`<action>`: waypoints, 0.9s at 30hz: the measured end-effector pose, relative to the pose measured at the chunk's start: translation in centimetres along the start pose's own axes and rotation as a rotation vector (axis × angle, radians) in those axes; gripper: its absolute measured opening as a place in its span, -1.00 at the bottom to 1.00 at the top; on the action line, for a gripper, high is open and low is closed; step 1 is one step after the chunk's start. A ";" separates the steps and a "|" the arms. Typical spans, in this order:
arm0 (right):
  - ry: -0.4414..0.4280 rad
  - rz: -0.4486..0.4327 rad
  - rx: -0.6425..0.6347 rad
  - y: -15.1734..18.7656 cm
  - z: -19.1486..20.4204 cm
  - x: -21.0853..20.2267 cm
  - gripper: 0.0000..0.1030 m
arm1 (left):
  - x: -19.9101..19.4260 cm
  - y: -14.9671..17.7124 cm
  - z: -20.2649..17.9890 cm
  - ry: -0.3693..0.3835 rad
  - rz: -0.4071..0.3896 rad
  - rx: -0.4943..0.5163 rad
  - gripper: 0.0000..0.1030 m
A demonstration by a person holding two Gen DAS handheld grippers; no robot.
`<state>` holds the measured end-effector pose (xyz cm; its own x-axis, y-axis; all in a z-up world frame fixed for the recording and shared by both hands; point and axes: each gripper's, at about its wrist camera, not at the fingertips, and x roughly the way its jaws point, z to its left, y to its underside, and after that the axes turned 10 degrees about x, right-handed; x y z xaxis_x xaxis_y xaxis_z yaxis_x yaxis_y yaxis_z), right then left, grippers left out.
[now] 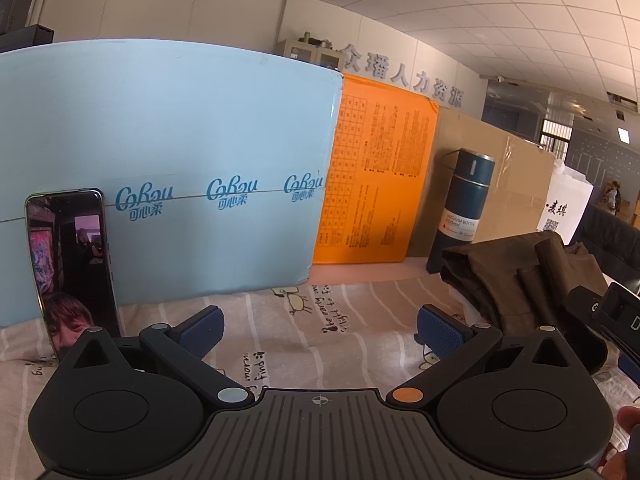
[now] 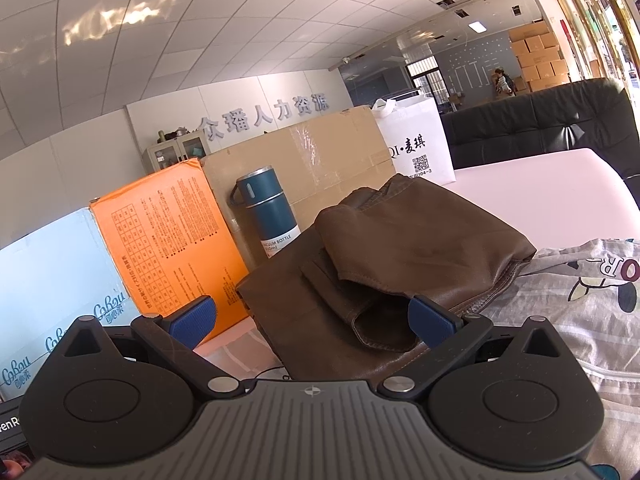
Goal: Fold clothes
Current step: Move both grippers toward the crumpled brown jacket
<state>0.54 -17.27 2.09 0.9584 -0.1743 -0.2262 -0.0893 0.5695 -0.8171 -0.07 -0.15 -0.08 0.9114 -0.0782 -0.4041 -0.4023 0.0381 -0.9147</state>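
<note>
Brown jacket (image 2: 400,248) sits bundled on the printed sheet (image 1: 320,332) covering the bench, in front of the cardboard box (image 2: 320,152) and beside the blue flask (image 2: 266,216); it looks leather-like and already doubled over itself, so I judge this is mid-fold or near the end, not the start. Left tongs (image 1: 320,330) are spread wide and empty, hovering over bare sheet left of the jacket. Right tongs (image 2: 312,320) are also spread, holding nothing, with the jacket's near edge lying between the fingers; whether a pad touches it I can't tell. Next move probably calls for pinching that loose flap at the near edge and bringing the left tongs over to pin or lift the other side. Readable text: "CoRou 可心柔" on the light blue box (image 1: 160,152), "VACUUM BOTTLE 500ml" on the flask, "麦琪" plus a QR code on the white bag (image 2: 416,148), wall lettering (image 2: 264,114) "众瑶人力资源". Print on the orange box (image 2: 172,228) is too small to read.
</note>
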 end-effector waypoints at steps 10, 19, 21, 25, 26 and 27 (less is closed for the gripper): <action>0.014 -0.003 -0.006 0.3 -0.1 0.4 1.00 | -0.1 -0.1 -0.2 0.009 0.000 -0.003 1.00; 0.035 -0.011 0.015 0.0 -0.5 0.4 1.00 | -0.2 -0.2 -0.1 0.013 -0.001 -0.005 1.00; 0.035 -0.009 0.022 0.0 -0.6 0.5 1.00 | -0.3 -0.2 0.0 0.015 -0.002 -0.009 1.00; 0.029 -0.027 0.037 -0.3 -0.9 0.3 1.00 | -0.5 -0.4 0.3 0.027 -0.012 -0.020 1.00; 0.030 -0.036 0.044 -0.5 -1.0 0.1 1.00 | -0.6 -0.4 0.4 0.031 -0.015 -0.023 1.00; 0.031 -0.046 0.052 -0.7 -1.2 -0.1 1.00 | -0.6 -0.4 0.4 0.035 -0.018 -0.027 1.00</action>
<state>0.21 -18.62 2.09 0.9521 -0.2257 -0.2065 -0.0307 0.6012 -0.7985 -0.44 0.31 0.57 0.9150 -0.1137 -0.3870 -0.3885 0.0100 -0.9214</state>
